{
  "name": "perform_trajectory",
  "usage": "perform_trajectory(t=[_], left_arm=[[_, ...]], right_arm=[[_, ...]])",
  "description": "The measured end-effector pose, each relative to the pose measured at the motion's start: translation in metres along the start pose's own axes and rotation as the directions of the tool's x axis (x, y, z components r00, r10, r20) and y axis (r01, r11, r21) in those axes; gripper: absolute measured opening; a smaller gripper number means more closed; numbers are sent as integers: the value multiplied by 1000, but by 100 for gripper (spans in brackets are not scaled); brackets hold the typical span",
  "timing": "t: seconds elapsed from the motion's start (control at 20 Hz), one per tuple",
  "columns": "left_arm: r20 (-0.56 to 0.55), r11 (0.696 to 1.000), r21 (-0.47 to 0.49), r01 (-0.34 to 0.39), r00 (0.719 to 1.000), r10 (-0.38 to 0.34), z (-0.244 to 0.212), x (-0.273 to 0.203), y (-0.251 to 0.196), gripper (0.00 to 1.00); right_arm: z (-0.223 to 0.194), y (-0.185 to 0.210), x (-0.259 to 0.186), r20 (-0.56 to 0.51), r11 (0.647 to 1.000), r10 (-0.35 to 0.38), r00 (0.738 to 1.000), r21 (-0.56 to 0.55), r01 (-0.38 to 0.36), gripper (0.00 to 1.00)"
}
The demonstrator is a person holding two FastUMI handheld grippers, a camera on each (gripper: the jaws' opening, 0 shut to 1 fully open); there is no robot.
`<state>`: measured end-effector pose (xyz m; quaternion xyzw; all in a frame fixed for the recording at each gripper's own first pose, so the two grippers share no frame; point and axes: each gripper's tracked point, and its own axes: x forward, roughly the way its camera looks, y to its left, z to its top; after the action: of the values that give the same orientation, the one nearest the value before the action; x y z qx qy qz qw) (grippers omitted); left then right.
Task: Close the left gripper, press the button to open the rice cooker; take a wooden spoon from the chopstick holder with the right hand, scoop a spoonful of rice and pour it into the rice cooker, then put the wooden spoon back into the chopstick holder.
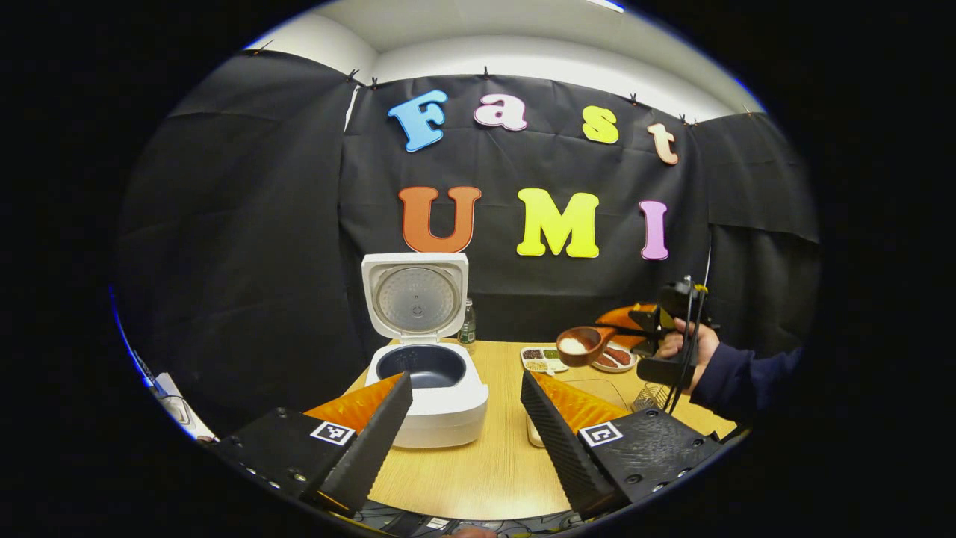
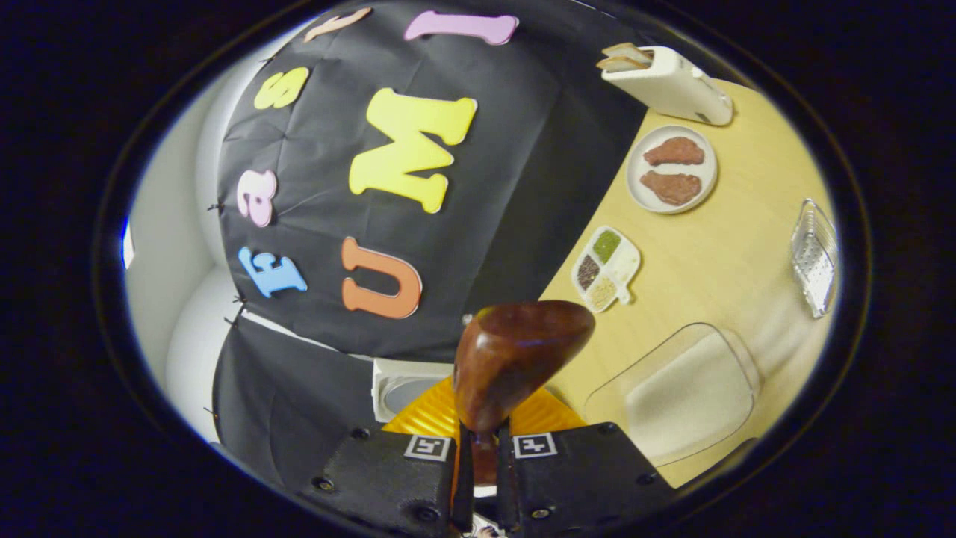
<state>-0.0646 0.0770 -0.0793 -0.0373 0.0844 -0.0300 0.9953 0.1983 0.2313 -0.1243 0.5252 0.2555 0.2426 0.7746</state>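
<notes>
The white rice cooker (image 1: 441,403) stands open on the wooden table, lid (image 1: 415,295) upright and dark inner pot bare. My left gripper (image 1: 464,377) hangs open in front of it, fingers wide apart and holding nothing. To the right, a hand holds my right gripper (image 1: 641,329), shut on the handle of a wooden spoon (image 1: 579,345) whose bowl carries white rice, above the dishes and right of the cooker. In the right gripper view the spoon (image 2: 515,359) juts from my right gripper (image 2: 482,441), its underside facing the camera; a corner of the cooker (image 2: 403,388) lies beyond it.
A clear rice container (image 2: 687,396) sits by the cooker. Nearby are a divided grain dish (image 2: 606,269), a plate of meat (image 2: 672,168), a wire-mesh holder (image 2: 814,258) and a white toaster (image 2: 668,82). A small bottle (image 1: 467,325) stands behind the cooker.
</notes>
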Motion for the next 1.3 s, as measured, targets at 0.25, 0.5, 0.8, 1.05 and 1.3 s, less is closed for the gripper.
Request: perform_trajectory(t=[0.25,0.5,0.8,1.05,1.3], left_arm=[[19,1000,-24,12,1000,-11,-3,-17,5,94],[32,998,-62,-27,999,29,-12,-29,27,94],[48,992,-103,-73,996,78,-22,-41,54,94],[72,987,-131,-90,992,100,-19,-50,66,94],[73,983,-153,-101,991,113,-23,-52,73,94]], right_arm=[[-51,54,47,-87,994,-9,996,-111,0,17],[-110,76,115,-154,988,-44,987,-151,20,15],[-151,77,184,-154,927,-144,977,-368,79,17],[-185,72,219,-120,804,-216,969,-584,107,17],[-207,57,238,-82,646,-276,958,-754,122,18]])
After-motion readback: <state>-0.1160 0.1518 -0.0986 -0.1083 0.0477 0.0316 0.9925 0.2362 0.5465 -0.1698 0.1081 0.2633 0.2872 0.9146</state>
